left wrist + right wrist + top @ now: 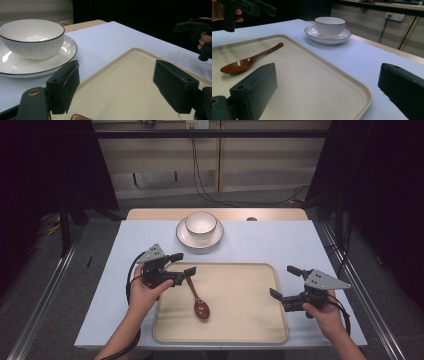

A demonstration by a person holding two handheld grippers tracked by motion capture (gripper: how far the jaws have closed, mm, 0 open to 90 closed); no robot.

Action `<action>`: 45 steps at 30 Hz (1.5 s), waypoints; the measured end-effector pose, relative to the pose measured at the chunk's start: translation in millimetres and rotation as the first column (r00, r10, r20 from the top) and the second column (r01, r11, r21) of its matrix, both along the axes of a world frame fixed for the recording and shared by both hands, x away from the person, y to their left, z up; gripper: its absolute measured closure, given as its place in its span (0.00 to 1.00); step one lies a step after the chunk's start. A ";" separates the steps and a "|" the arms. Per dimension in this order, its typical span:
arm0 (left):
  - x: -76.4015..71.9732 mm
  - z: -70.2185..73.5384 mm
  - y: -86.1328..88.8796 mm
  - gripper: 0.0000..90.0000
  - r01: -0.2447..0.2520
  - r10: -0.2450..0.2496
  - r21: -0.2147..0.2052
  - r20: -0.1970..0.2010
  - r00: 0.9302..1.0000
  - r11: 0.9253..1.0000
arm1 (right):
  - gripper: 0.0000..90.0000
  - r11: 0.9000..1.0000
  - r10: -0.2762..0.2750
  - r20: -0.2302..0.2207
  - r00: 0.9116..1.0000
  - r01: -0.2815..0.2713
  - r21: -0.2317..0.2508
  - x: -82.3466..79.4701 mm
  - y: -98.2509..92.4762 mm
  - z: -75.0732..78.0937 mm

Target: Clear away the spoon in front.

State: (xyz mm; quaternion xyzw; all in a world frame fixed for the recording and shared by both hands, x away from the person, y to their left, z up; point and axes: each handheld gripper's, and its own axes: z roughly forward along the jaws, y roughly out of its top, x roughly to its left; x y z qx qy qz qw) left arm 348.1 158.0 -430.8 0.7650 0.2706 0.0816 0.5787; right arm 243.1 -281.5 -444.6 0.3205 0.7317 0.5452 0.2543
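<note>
Spoon [199, 301] — dark wood w/ glossy finish. Tray [240, 320] — smooth matt cream plastic. Bowl [201, 223] and saucer [187, 240] look like glazed white ceramic, shiny. Counter [280, 240] cover is matt, pale blue. Left hand-held gripper [182, 264] is matt black plastic.

Both forearms come in from the bottom of the high view. The left hand [142, 292] holds the left claw [182, 264] pointing to the right, with its jaws apart and nothing between them. The right hand [325, 312] holds the right claw [284, 282] pointing left, its jaws wide apart.
</note>
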 end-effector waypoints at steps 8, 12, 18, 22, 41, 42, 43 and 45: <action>2.0 1.1 2.4 0.19 0.005 -0.005 -0.008 0.010 1.000 1.000 | 0.02 1.000 -0.002 0.000 1.000 0.002 0.001 0.0 -0.3 0.0; 2.1 4.2 4.1 0.16 -0.004 0.004 -0.007 0.023 1.000 1.000 | 0.02 1.000 -0.003 0.002 1.000 0.003 -0.004 -1.1 -0.3 0.0; 1.6 8.1 10.1 0.12 -0.018 0.018 0.002 0.046 0.999 1.000 | 0.02 1.000 -0.001 0.003 1.000 0.001 -0.007 -2.1 -1.0 0.8; 2.4 9.8 16.0 0.08 -0.024 0.024 0.002 0.056 0.998 1.000 | 0.02 1.000 -0.003 0.004 1.000 0.003 -0.011 -3.1 -0.9 1.1; 2.9 13.6 50.8 0.03 -0.054 0.054 -0.005 0.131 0.990 0.999 | 0.02 1.000 -0.001 0.007 1.000 0.001 -0.018 -3.3 -2.2 0.9; 2.8 13.5 51.3 0.03 -0.055 0.055 0.000 0.136 0.989 0.998 | 0.02 1.000 -0.001 0.007 1.000 0.001 -0.018 -3.2 -2.5 0.9; 2.7 13.5 51.5 0.03 -0.054 0.054 -0.001 0.138 0.989 0.999 | 0.02 1.000 -0.002 0.006 1.000 0.002 -0.015 -2.9 -2.4 0.8; 2.4 12.8 52.1 0.03 -0.042 0.043 -0.005 0.133 0.990 0.999 | 0.02 1.000 -0.002 0.006 1.000 0.002 -0.016 -2.4 -2.3 0.5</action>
